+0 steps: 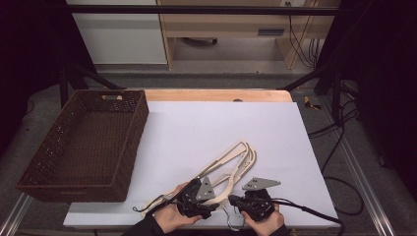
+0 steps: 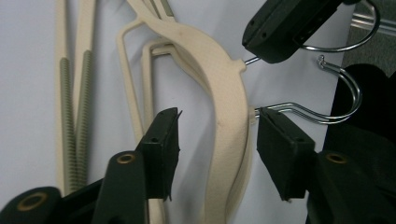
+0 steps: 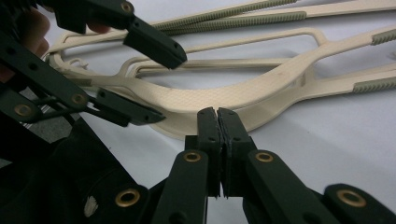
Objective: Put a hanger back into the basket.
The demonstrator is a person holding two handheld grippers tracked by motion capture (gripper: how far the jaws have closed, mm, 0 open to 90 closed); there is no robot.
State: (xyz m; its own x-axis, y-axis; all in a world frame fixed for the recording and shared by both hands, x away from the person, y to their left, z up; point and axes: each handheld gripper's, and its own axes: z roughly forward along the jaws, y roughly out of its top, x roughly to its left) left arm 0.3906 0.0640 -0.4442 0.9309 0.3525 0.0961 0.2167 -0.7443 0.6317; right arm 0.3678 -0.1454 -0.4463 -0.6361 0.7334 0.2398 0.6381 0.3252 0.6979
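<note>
Several cream plastic hangers (image 1: 231, 162) lie stacked on the white board (image 1: 196, 123) near its front edge, with their metal hooks (image 1: 235, 223) over the edge. My left gripper (image 2: 218, 116) is open, one jaw on each side of the top hanger's curved neck (image 2: 229, 107). My right gripper (image 3: 217, 112) is shut. In the left gripper view its tip (image 2: 250, 44) pinches the stem of the top hanger's hook (image 2: 355, 42). A second hook (image 2: 345, 84) lies just below. The open left gripper (image 3: 170, 88) also appears in the right gripper view.
A dark brown woven basket (image 1: 81, 189) stands at the left, beside the board, with nothing in it. The board's far half is bare. Cables (image 1: 339, 147) trail over the floor at the right.
</note>
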